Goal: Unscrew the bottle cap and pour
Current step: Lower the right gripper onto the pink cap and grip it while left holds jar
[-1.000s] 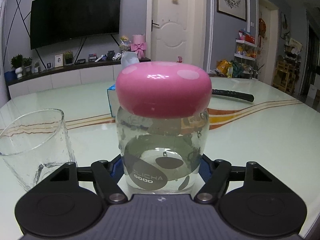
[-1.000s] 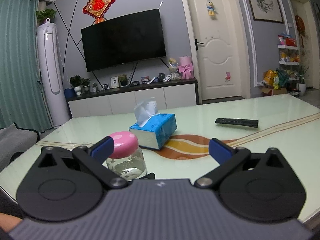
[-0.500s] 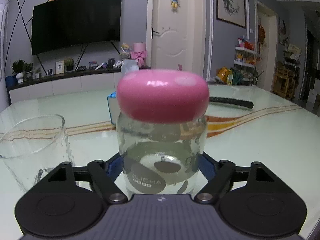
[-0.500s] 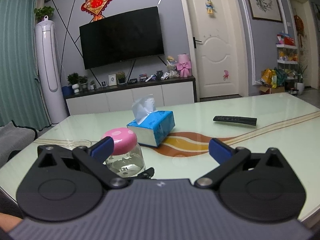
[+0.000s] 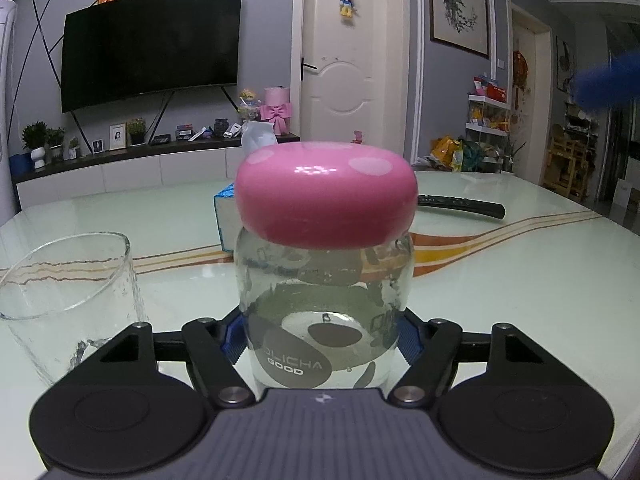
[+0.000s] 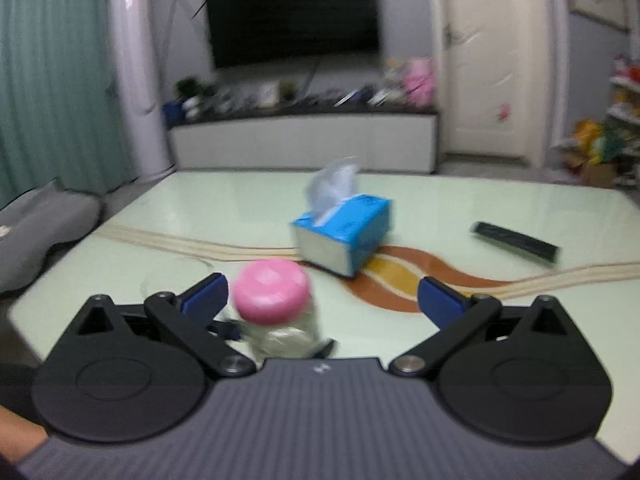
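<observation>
A small clear bottle [image 5: 324,316] with a round pink cap [image 5: 326,196] stands on the pale green table, holding some clear liquid. My left gripper [image 5: 322,338] is shut on the bottle's lower body, blue pads against both sides. An empty clear glass [image 5: 68,300] stands just left of it. In the blurred right wrist view the bottle [image 6: 280,328] and its pink cap [image 6: 272,292] sit below and ahead, between my fingers but nearer the left one. My right gripper [image 6: 322,296] is open, above the bottle. A blue blur at the left wrist view's upper right may be its finger [image 5: 608,80].
A blue tissue box [image 6: 344,236] stands behind the bottle at mid-table. A black remote [image 6: 516,242] lies to the right. The table [image 6: 460,340] has an orange and brown wave pattern. A TV cabinet and white door are behind.
My right gripper has risen and tilted down toward the bottle, blurring its view; the cap now lies between its open fingers. My left gripper keeps holding the bottle almost still.
</observation>
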`<state>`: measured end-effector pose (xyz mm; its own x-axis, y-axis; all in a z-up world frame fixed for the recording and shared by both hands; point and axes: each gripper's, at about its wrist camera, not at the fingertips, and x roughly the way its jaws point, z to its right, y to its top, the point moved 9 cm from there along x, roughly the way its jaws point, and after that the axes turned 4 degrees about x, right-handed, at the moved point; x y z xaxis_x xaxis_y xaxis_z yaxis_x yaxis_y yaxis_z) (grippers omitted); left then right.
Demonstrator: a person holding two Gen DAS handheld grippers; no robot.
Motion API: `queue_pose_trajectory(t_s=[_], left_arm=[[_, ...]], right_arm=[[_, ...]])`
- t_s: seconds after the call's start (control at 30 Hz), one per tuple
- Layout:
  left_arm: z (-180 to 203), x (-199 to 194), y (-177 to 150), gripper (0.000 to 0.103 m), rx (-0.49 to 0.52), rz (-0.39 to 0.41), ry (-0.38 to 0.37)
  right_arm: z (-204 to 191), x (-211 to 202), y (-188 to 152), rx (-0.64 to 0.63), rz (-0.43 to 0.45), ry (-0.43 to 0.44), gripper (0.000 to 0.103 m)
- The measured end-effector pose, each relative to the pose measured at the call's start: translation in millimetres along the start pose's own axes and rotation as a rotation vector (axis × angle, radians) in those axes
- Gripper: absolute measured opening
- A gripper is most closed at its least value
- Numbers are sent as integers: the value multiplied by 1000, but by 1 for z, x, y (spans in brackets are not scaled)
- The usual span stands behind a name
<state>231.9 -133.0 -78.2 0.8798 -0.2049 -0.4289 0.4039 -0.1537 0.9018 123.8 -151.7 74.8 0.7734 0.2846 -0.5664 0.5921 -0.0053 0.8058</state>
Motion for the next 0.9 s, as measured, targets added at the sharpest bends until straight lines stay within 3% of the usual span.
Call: queue_pose_trajectory(t_s=[0.1, 0.17, 0.23, 0.53, 0.63, 0.9], left_arm=[[1, -1, 0, 73, 7, 0, 3], [1, -1, 0, 73, 9, 1, 5], [2, -1, 0, 73, 10, 1, 7], [3, 0, 0, 73, 1, -8, 19], [3, 0, 0, 73, 0, -9, 22], [2, 0, -1, 73, 3, -8, 18]], right_arm=[[-13, 26, 11, 16, -147, 29, 95], [-18, 47, 9, 8, -239, 2, 76], [-19, 62, 5, 15, -304, -39, 70], [-34, 83, 0, 81, -452, -92, 72], [-36, 85, -2, 52, -466, -140, 65], [-37, 88, -1, -7, -478, -155, 64]])
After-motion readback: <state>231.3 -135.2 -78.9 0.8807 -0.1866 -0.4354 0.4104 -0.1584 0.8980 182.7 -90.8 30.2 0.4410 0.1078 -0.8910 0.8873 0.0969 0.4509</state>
